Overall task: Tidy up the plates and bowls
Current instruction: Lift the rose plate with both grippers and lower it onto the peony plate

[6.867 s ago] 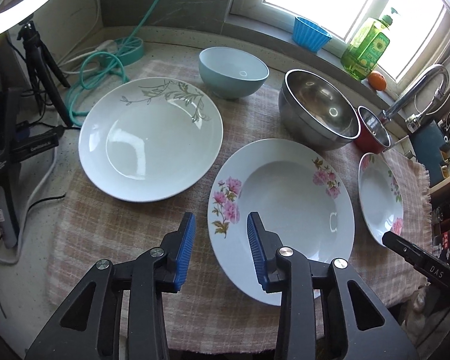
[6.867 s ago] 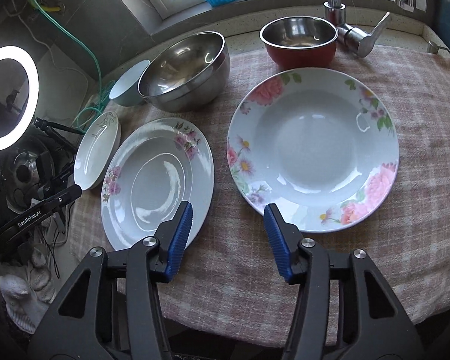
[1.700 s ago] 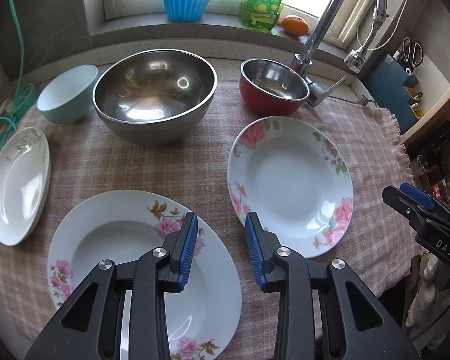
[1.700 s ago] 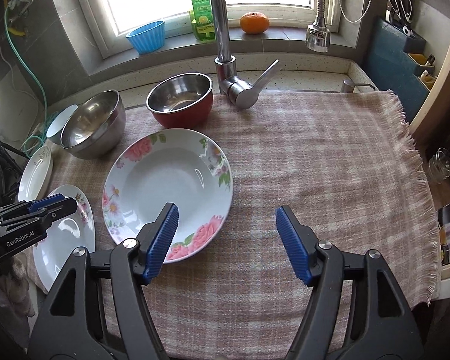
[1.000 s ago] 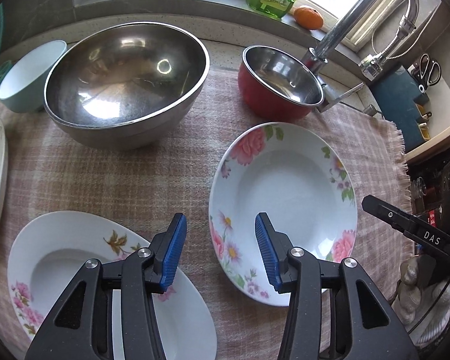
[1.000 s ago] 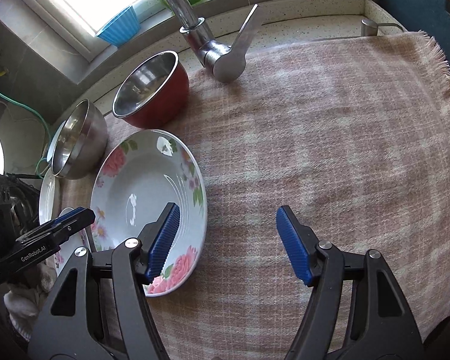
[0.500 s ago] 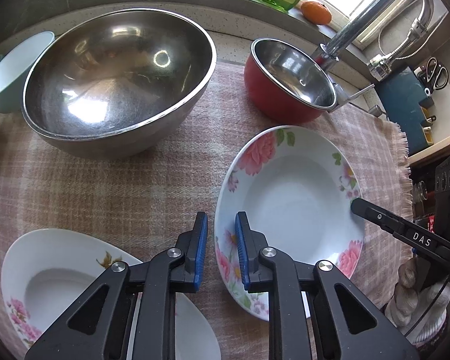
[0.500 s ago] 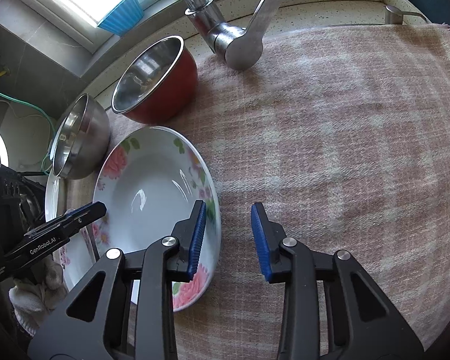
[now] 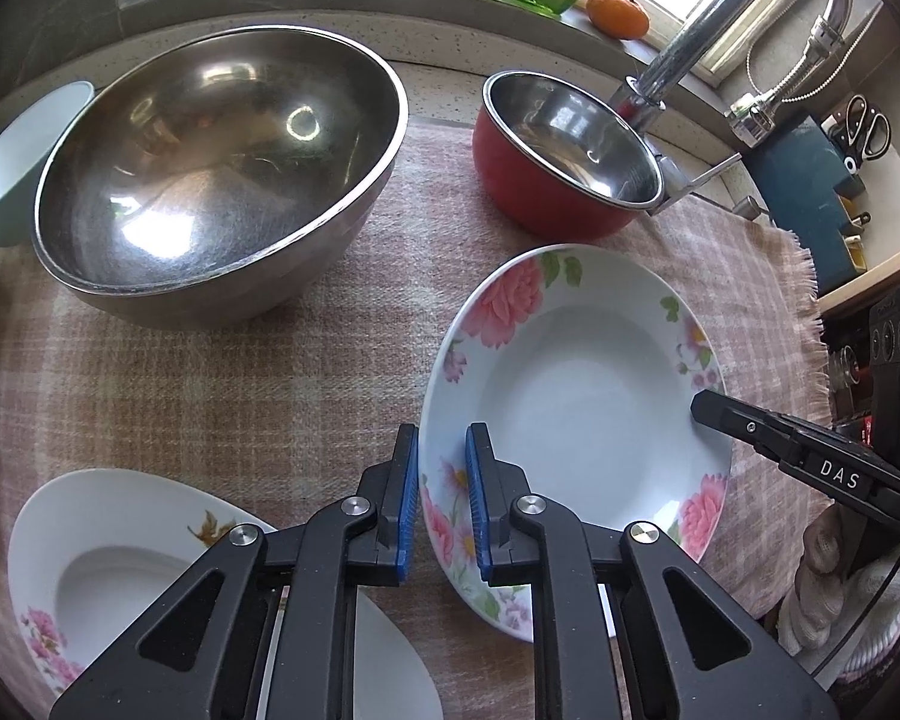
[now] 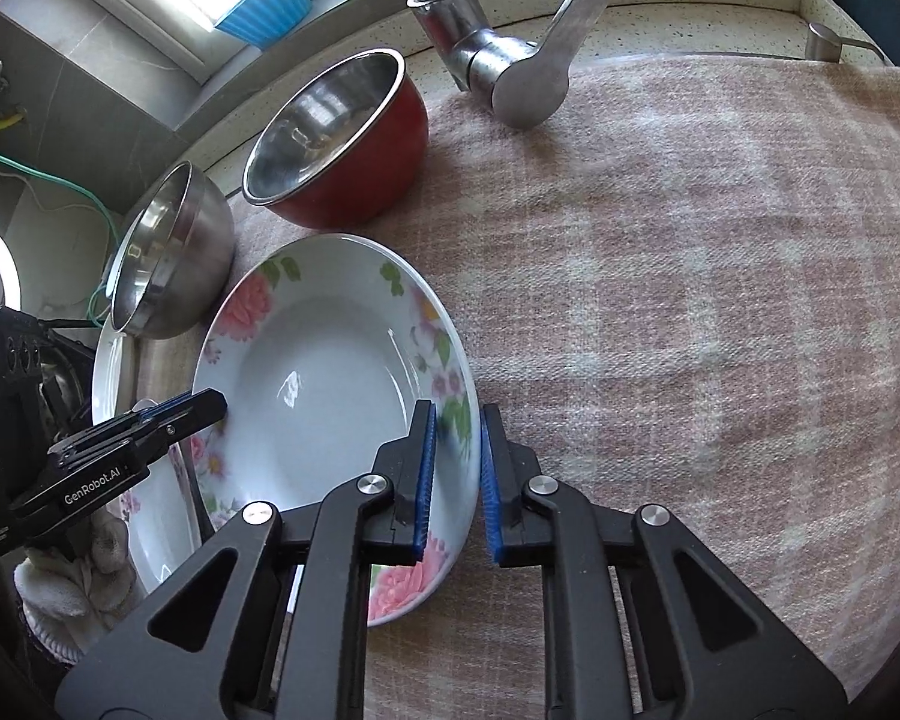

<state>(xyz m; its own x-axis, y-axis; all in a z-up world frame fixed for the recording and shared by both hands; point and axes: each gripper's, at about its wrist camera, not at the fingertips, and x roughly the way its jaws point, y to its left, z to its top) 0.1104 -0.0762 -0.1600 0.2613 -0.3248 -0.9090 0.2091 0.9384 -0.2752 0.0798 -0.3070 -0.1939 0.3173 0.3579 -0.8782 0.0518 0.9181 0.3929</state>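
Now both tongs (image 9: 442,495) (image 10: 455,474) pinch the floral plate (image 9: 594,402).

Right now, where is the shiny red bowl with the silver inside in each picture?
Left wrist view: the red bowl with the steel inside sits upper right of centre, behind the rose-patterned white plate.
Right wrist view: it sits upper left, also behind that plate.
Shared landmark: the chrome tap, right beside the bowl.
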